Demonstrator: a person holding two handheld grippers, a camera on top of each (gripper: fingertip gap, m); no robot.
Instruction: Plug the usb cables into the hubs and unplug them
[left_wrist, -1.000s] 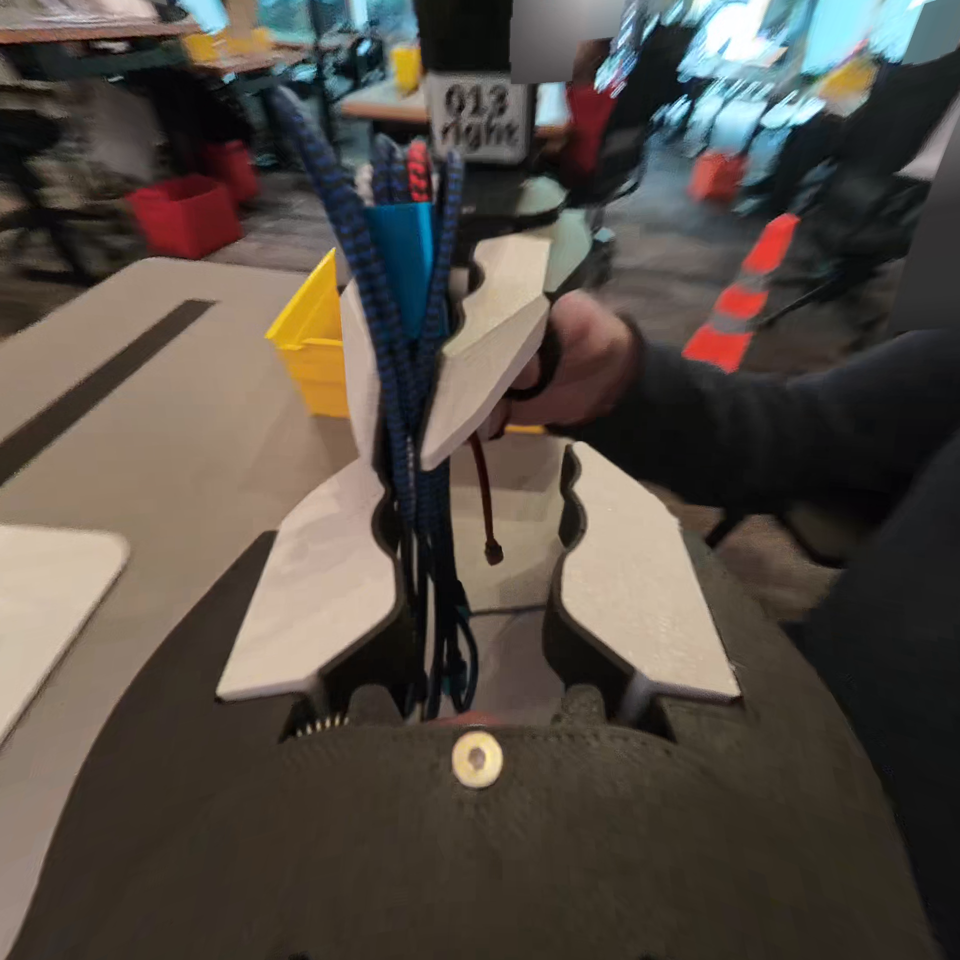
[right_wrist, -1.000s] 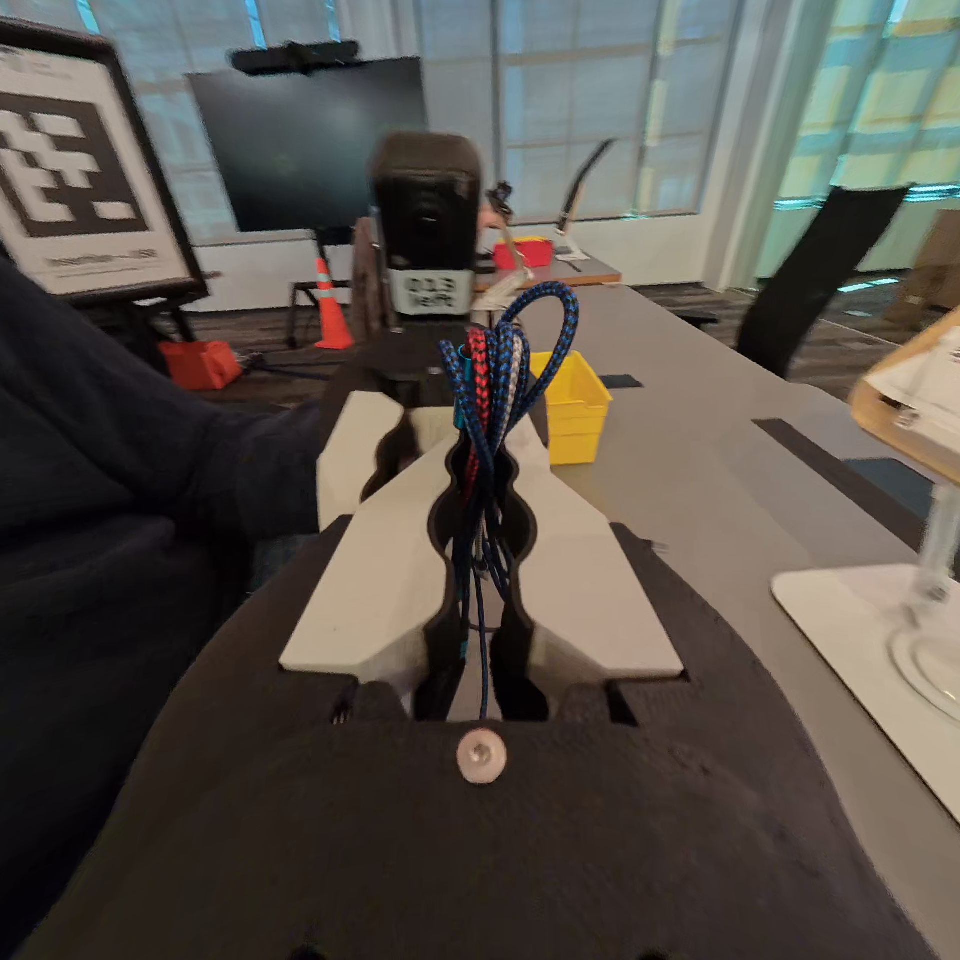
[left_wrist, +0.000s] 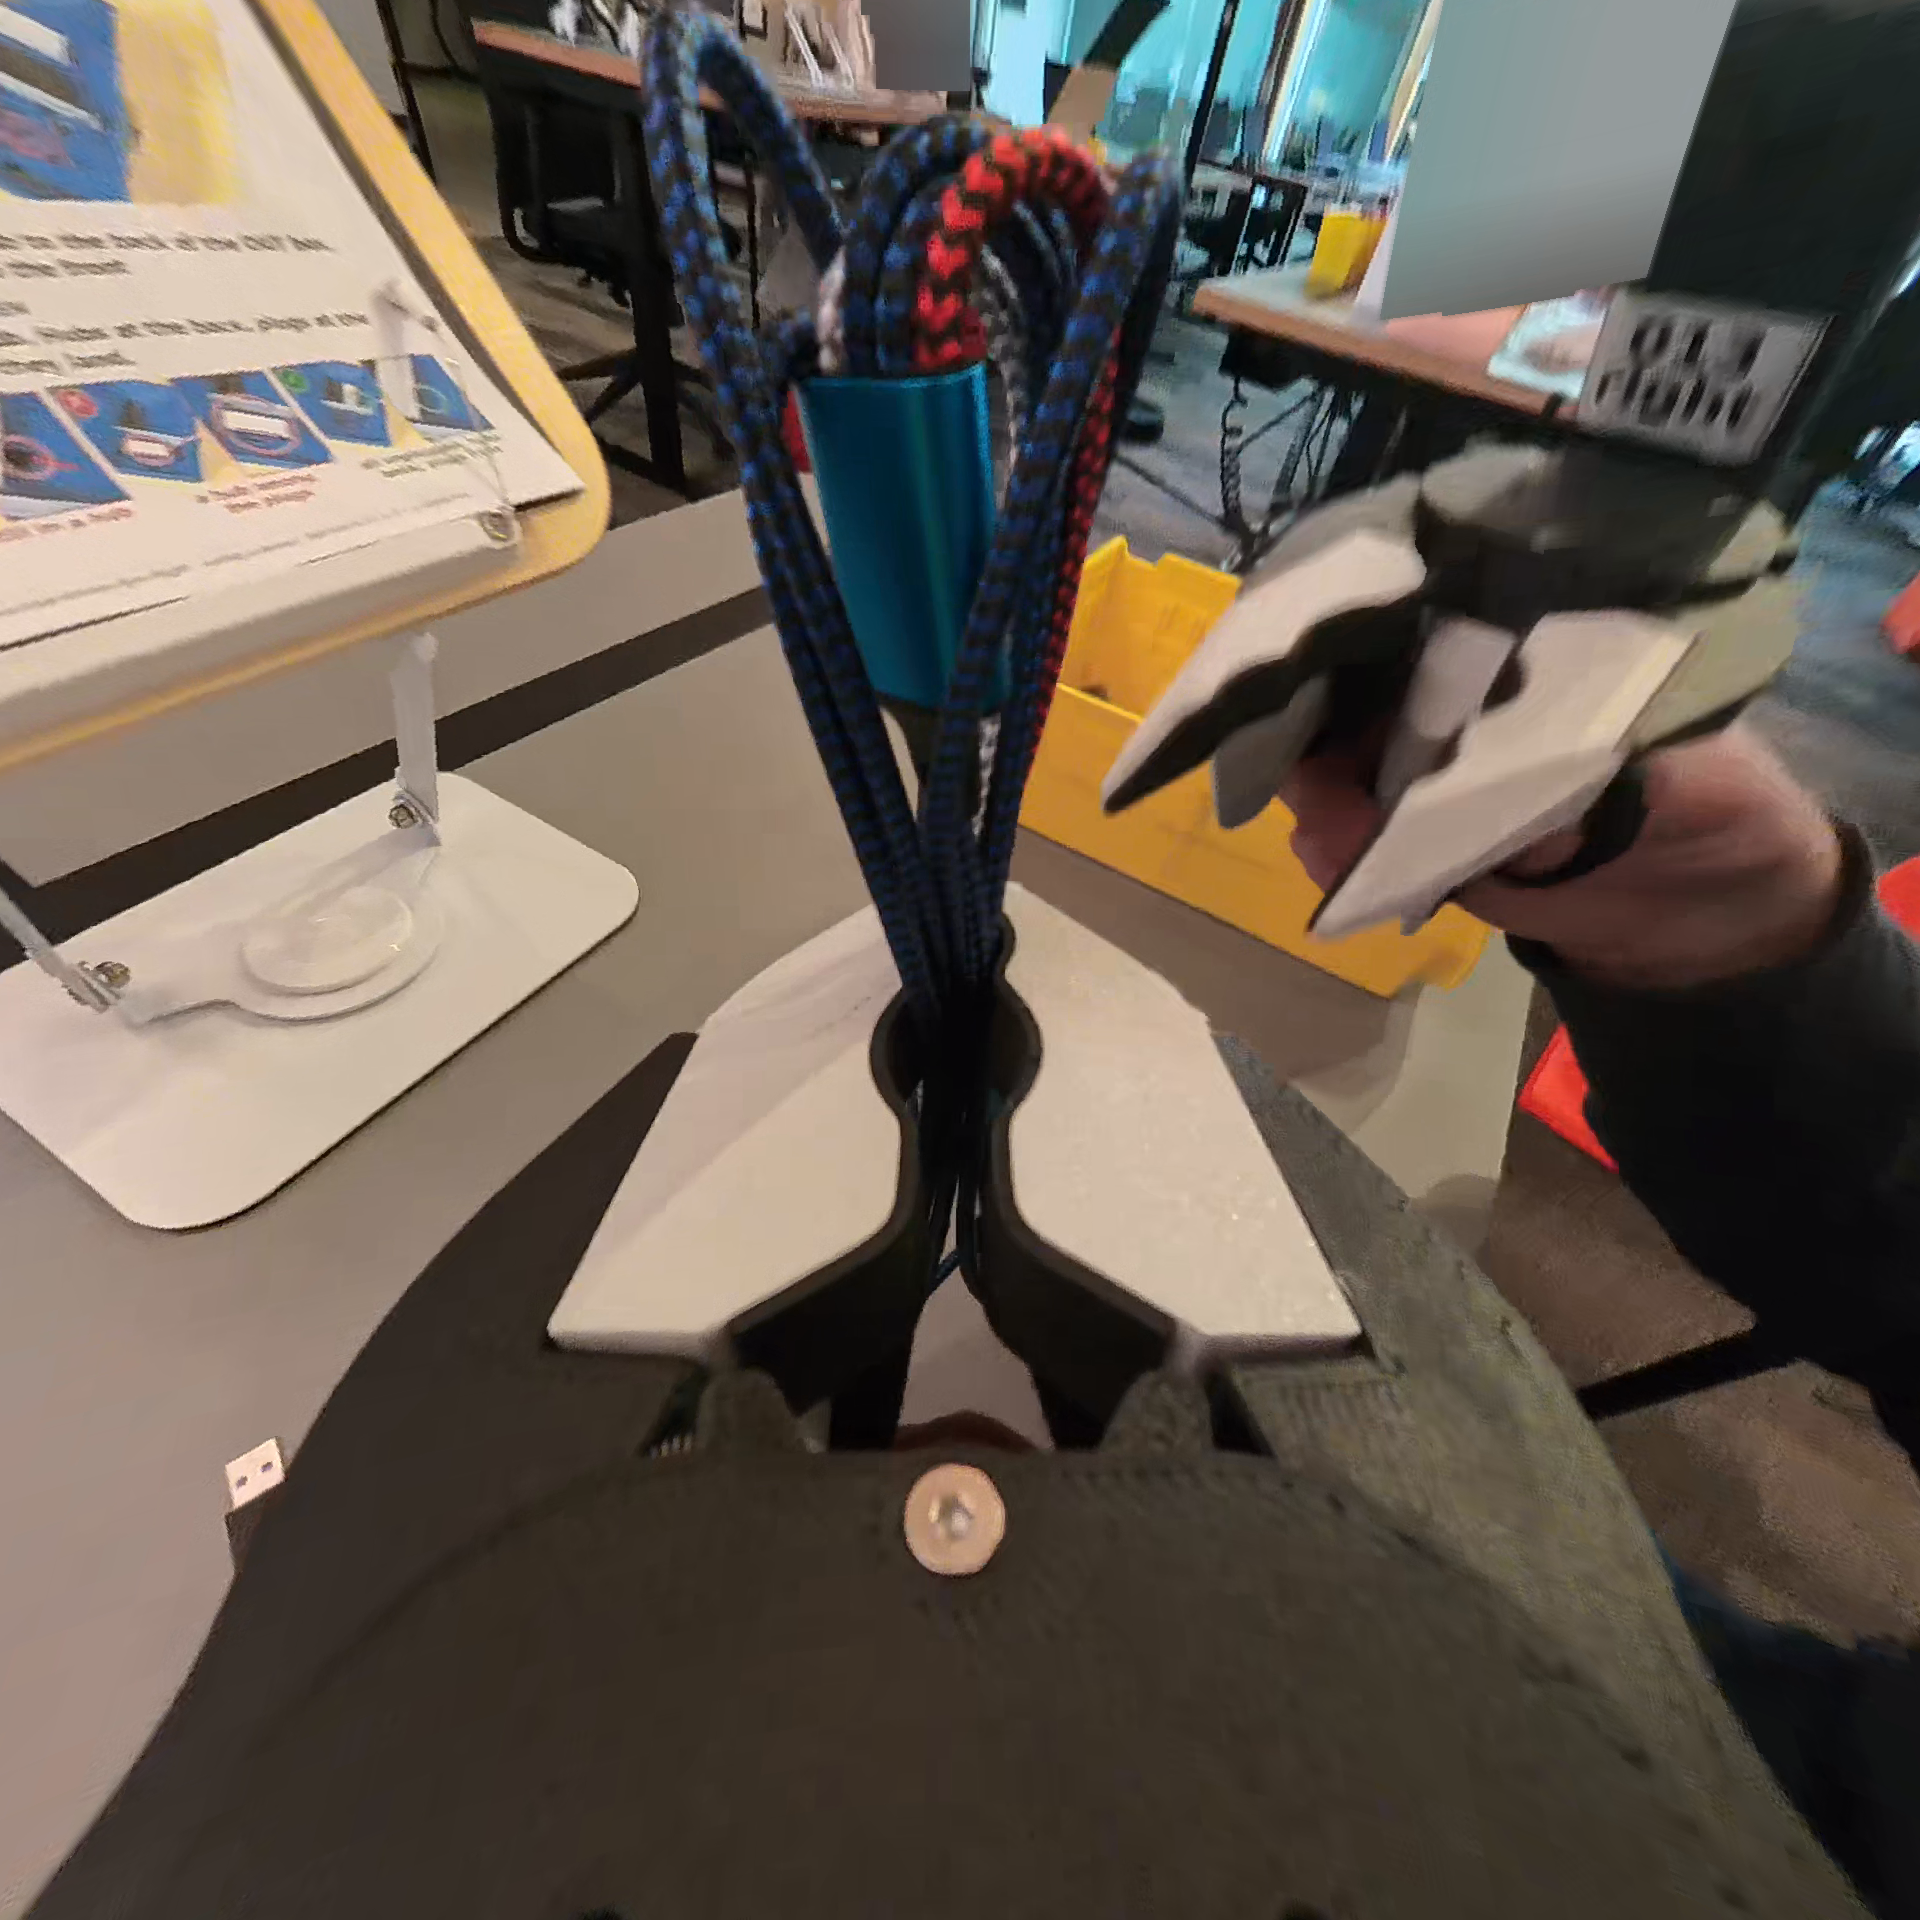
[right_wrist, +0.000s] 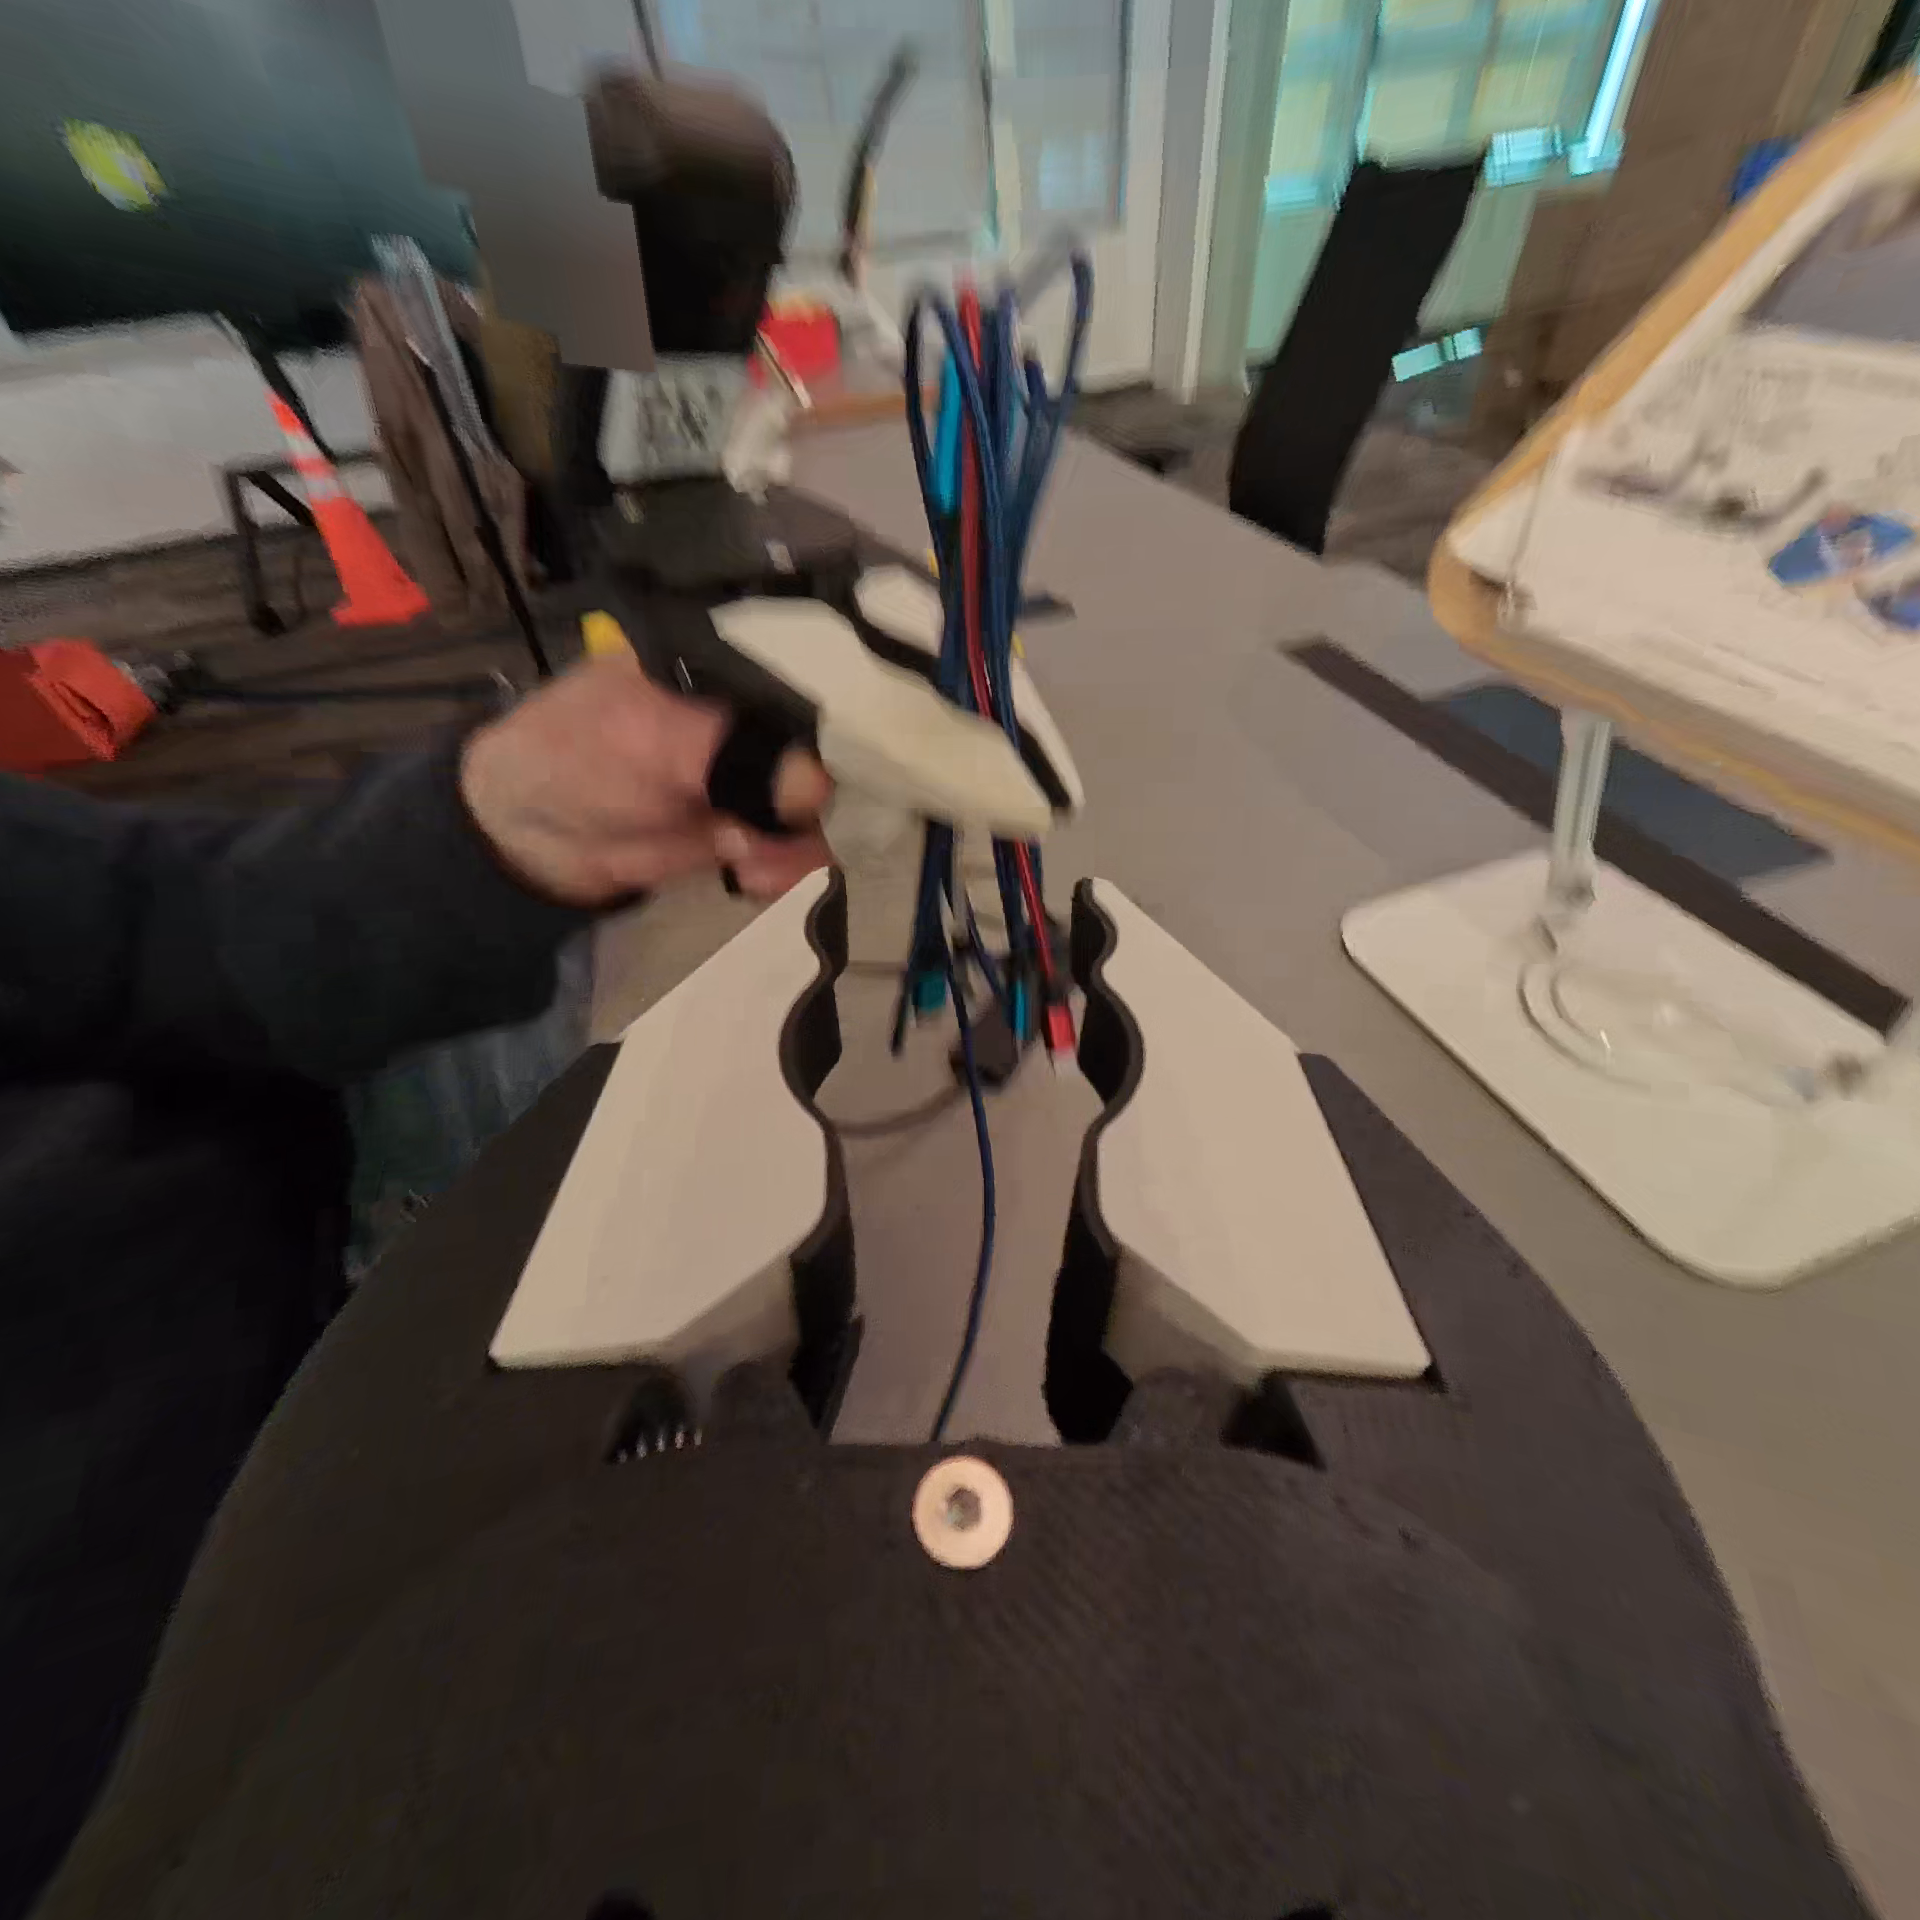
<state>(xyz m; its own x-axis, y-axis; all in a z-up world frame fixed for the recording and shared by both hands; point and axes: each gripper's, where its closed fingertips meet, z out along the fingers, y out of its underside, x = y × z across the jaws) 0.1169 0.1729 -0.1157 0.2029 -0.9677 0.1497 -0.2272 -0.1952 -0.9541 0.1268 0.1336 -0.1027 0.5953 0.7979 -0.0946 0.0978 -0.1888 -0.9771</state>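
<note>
My left gripper (left_wrist: 961, 935) is shut on a bundle of braided USB cables (left_wrist: 940, 821), blue-black and red-black, which stands up in loops above the jaws. A teal hub (left_wrist: 899, 530) sits upright among the loops. My right gripper (right_wrist: 954, 888) is open and empty, a little back from the hanging cable ends (right_wrist: 987, 987); one thin blue cable runs between its fingers. The left gripper also shows in the right wrist view (right_wrist: 1029, 800), and the right gripper in the left wrist view (left_wrist: 1226, 831), off to the right of the bundle.
A yellow bin (left_wrist: 1143, 644) stands on the grey table (left_wrist: 675, 831) behind the bundle. An instruction board (left_wrist: 260, 364) on a white stand base (left_wrist: 312, 1039) is at the left, also seen in the right wrist view (right_wrist: 1558, 1039). A loose USB plug (left_wrist: 255, 1473) lies near the left gripper's body. Across from one pair of fingers to the other is roughly 5 cm. The loose USB plug (left_wrist: 255, 1473) sits 25 cm or so from the ends of my left fingers.
The right gripper has opened, let go of the cable bundle and drawn back. The left gripper has shut on the bundle and swung towards the instruction board.
</note>
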